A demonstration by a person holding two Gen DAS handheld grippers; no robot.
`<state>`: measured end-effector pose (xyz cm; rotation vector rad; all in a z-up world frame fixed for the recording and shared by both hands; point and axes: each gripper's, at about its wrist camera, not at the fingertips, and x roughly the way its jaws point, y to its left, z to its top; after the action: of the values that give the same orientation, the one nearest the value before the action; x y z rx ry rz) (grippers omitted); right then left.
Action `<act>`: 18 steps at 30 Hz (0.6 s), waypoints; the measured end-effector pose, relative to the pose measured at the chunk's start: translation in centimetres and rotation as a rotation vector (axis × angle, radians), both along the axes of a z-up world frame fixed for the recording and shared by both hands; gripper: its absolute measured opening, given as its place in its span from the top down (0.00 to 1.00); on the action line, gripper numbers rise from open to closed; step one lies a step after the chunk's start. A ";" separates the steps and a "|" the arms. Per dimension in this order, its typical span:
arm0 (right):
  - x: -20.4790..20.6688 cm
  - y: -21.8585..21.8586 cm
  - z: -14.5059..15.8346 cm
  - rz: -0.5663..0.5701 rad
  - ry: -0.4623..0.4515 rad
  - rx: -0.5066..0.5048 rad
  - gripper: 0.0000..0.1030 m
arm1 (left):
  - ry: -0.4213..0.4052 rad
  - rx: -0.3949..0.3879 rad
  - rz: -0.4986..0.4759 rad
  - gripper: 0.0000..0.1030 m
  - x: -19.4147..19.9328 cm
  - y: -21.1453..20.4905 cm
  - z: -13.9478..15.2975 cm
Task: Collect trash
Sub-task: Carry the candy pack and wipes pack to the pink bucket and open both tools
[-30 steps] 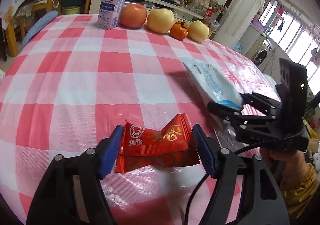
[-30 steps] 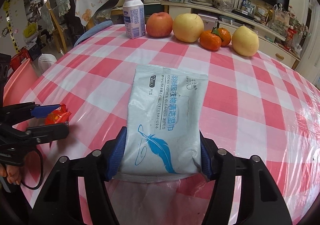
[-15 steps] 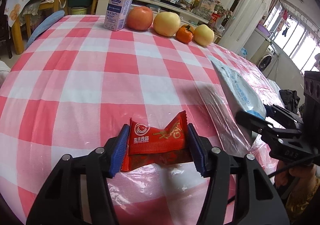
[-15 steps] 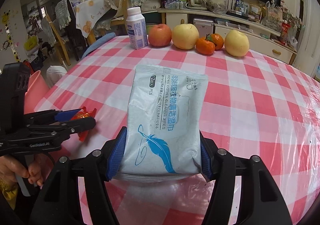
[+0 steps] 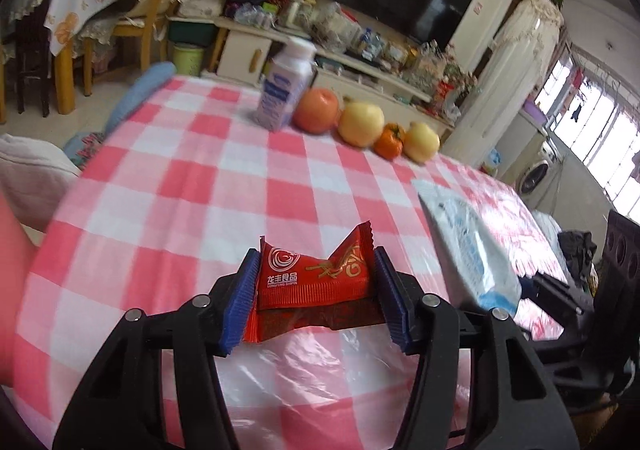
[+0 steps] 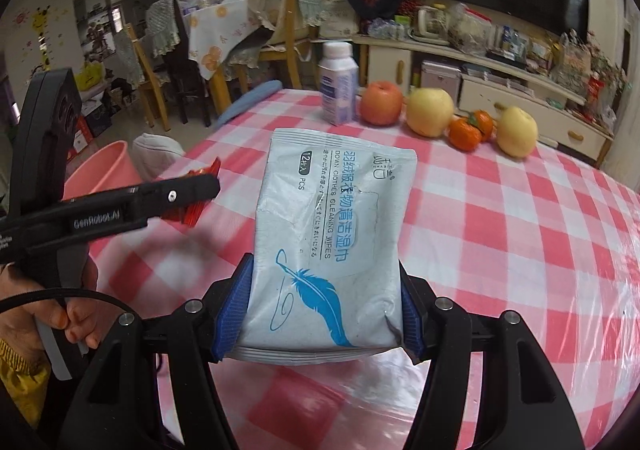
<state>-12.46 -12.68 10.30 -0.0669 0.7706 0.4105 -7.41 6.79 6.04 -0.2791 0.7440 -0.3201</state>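
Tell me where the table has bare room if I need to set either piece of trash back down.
The checked cloth is bare across its middle, from the grippers out to the far edge. Crowded only there: the bottle, apple, pears and oranges stand in a row. The left gripper grips the red wrapper; the right gripper grips the wipes pack.

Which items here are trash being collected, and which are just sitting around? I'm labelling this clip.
Part of the job:
- crinkled red foil snack wrapper, in left gripper
- pale blue plastic wipes packet, in right gripper
- pink round bin, likely

Lying about:
- white milk bottle
- red apple
- yellow pears
- orange tangerines
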 end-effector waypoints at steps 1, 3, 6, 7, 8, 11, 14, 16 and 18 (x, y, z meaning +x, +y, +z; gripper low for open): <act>0.0 0.9 0.4 0.015 -0.007 0.002 0.38 | -0.017 -0.003 0.026 0.44 -0.2 0.9 0.7; -0.1 3.0 1.3 0.056 -0.025 0.005 0.38 | -0.046 -0.005 0.081 0.44 -0.4 2.7 1.9; -0.2 6.2 2.5 0.116 -0.047 0.007 0.38 | -0.082 -0.018 0.191 0.44 -1.0 6.4 3.5; -0.2 7.7 3.0 0.143 -0.056 0.006 0.38 | -0.090 -0.021 0.238 0.44 -1.2 7.9 3.9; -0.2 9.2 3.4 0.169 -0.064 0.005 0.38 | -0.097 -0.016 0.288 0.44 -1.5 9.4 4.3; -0.2 13.4 4.3 0.243 -0.083 -0.003 0.38 | -0.104 0.007 0.420 0.44 -2.3 13.4 4.9; -0.2 18.0 4.9 0.319 -0.096 -0.019 0.38 | -0.099 0.039 0.557 0.43 -3.4 17.4 5.1; -0.2 21.0 5.1 0.367 -0.103 -0.032 0.38 | -0.090 0.054 0.643 0.43 -4.2 20.1 5.0; -0.1 24.2 5.2 0.411 -0.105 -0.042 0.38 | -0.078 0.054 0.706 0.43 -5.0 22.2 4.9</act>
<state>-12.57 11.52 15.48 -0.2873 0.6604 0.7751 -12.37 28.97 10.90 -0.4547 0.5353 0.3553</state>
